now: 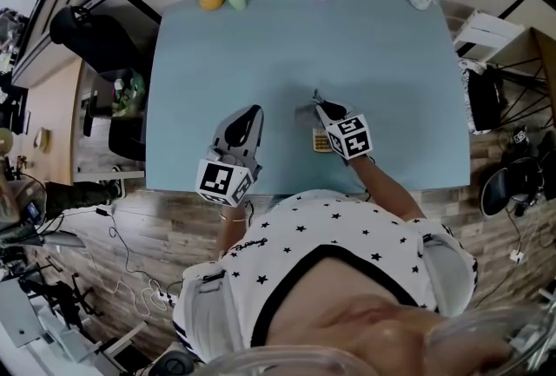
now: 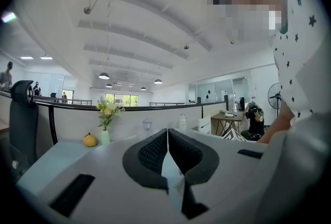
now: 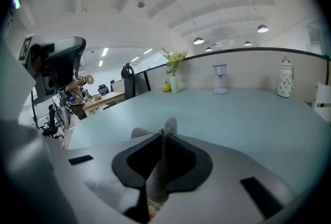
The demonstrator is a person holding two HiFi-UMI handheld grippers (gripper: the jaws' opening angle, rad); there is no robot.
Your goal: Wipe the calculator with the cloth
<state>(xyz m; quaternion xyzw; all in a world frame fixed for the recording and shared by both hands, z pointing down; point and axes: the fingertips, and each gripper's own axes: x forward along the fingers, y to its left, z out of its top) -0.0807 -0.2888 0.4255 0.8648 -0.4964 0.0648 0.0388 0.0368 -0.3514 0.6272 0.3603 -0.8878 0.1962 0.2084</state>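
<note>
While the right tongs (image 3: 162,135) pinch the cloth (image 3: 158,183) over the calculator (image 1: 321,141), left tongs (image 2: 167,132) sit closed, empty; wiping seemingly underway.

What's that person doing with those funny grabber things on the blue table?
A person holds a gripper in each hand over the blue table. The right gripper is pinched shut on a grey cloth and sits right over a small calculator near the table's front edge, ready to wipe it. The left gripper is shut with nothing in it, off to the side of the calculator.
</note>
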